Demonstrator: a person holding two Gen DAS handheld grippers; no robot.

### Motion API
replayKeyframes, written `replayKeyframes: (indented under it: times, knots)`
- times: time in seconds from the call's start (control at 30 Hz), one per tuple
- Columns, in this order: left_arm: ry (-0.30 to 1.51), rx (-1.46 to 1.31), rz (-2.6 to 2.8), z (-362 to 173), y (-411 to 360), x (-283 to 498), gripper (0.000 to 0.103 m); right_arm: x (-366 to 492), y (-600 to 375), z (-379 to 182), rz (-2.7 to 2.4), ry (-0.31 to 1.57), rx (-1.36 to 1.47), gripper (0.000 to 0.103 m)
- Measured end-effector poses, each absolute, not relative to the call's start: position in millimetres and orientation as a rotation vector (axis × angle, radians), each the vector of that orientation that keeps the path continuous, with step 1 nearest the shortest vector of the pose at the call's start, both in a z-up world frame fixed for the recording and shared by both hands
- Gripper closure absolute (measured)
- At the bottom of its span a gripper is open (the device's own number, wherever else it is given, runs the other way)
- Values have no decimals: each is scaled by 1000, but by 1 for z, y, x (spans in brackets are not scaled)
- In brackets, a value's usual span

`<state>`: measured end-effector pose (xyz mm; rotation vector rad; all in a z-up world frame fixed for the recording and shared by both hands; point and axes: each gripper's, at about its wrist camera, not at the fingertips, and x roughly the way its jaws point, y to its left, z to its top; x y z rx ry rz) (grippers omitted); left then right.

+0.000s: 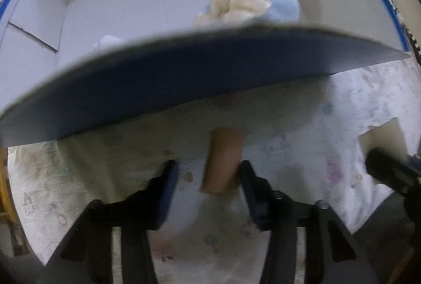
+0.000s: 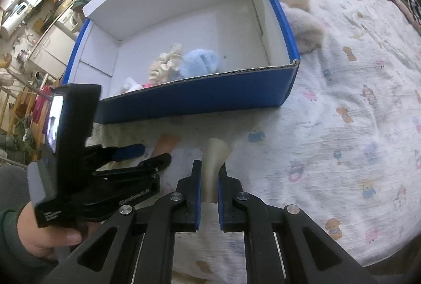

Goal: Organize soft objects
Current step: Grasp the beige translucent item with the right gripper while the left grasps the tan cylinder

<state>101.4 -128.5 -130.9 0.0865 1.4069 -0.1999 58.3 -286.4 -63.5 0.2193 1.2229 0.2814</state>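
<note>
**Two grippers work over a bedspread beside a half-filled blue box**

A person's left hand-held gripper (image 1: 208, 173) points straight down at a printed bedspread (image 2: 342, 100), its fingers apart around a tan soft piece (image 1: 223, 160) lying flat on the cloth just in front of the blue cardboard box (image 2: 200, 97). The piece sits nearer the right finger; the view is blurred, and whether either pad touches it cannot be told. The right hand-held gripper (image 2: 209, 173) is closed on a pale beige soft piece (image 2: 214, 152), which stands up between its blue pads and flares out above the fingertips, over the bedspread and close to the box's front wall.

Inside the white-lined box, toward its near wall, lie a cream ruffled item (image 2: 165, 65), a fluffy light-blue item (image 2: 201, 61) touching it, and a small white and pink piece (image 2: 136, 85) in the near left part. Cream plush material (image 2: 297, 8) rests on the bedspread against the box's right side. A hand (image 2: 44, 231) in a dark green sleeve grips the left tool's handle at the lower left of the right wrist view, with a cluttered room visible behind
</note>
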Motion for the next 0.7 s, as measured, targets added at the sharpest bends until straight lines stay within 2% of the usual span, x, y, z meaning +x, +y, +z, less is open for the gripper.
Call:
replayKeyframes:
  times: [0.07, 0.1, 0.13, 0.23, 0.7]
  knots:
    - [1404, 86, -201, -132, -130, 104, 63, 60, -285, -65, 278, 1225, 212, 92]
    - [1399, 91, -205, -131, -132, 104, 71, 60, -284, -65, 275, 1227, 209, 92]
    - [1397, 94, -216, -131, -134, 104, 83, 62, -283, -66, 272, 1230, 208, 92]
    - [1393, 98, -235, -128, -137, 102, 95, 68, -276, -70, 267, 1238, 204, 92]
    - [1365, 68, -190, -108, -110, 89, 97, 68, -262, -74, 255, 1239, 172, 92]
